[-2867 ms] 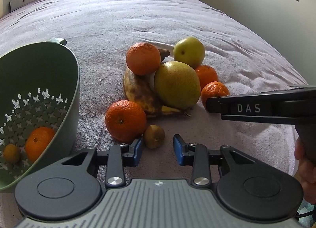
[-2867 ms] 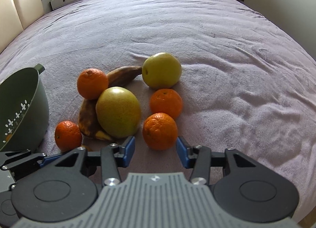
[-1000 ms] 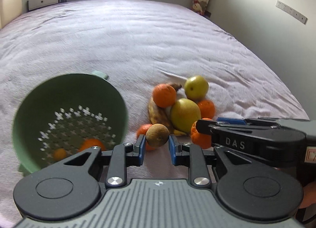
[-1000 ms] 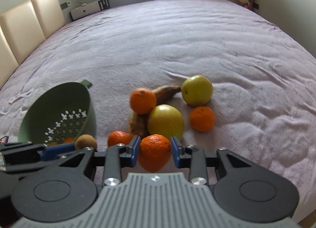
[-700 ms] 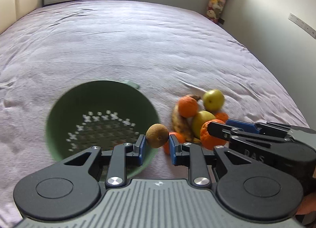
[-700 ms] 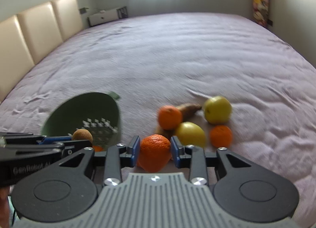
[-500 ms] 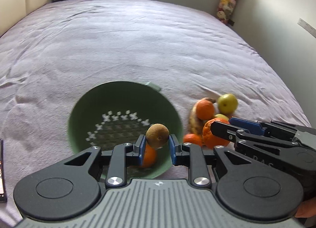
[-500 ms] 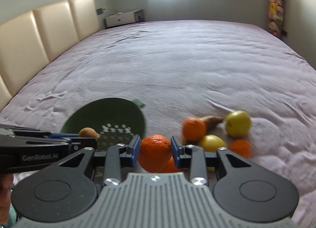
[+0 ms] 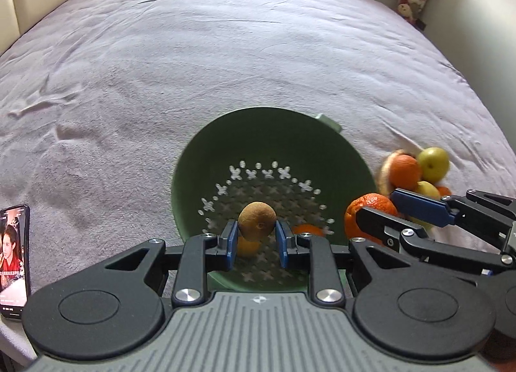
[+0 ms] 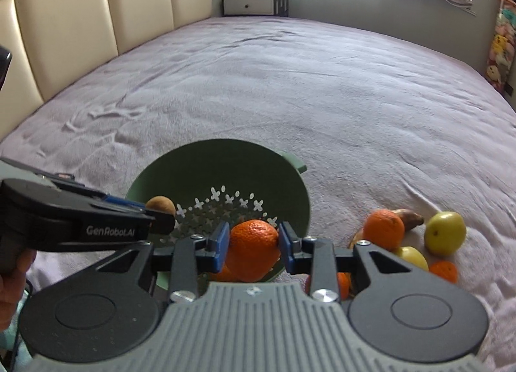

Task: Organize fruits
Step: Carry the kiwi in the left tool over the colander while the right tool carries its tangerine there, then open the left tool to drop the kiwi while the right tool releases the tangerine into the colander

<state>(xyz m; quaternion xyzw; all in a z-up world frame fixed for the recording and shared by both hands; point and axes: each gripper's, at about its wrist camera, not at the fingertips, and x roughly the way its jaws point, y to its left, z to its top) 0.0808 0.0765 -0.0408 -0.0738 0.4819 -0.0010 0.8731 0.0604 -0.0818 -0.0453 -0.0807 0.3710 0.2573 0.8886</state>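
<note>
From your left wrist camera, your left gripper (image 9: 257, 239) clamps a brown kiwi (image 9: 257, 224) between its blue pads, held above the open green colander (image 9: 206, 159) on the purple bedspread (image 9: 193, 49). Two small orange fruits lie in the colander's bottom. A phone (image 9: 13, 259) lies at the far left.

From your right wrist camera, your right gripper (image 10: 253, 244) grasps a mandarin (image 10: 253, 251) over the colander's near rim. To the right, on the bedspread, a loose orange (image 10: 383, 229), a banana (image 10: 409, 219) and a green apple (image 10: 445, 232) sit clustered together.
</note>
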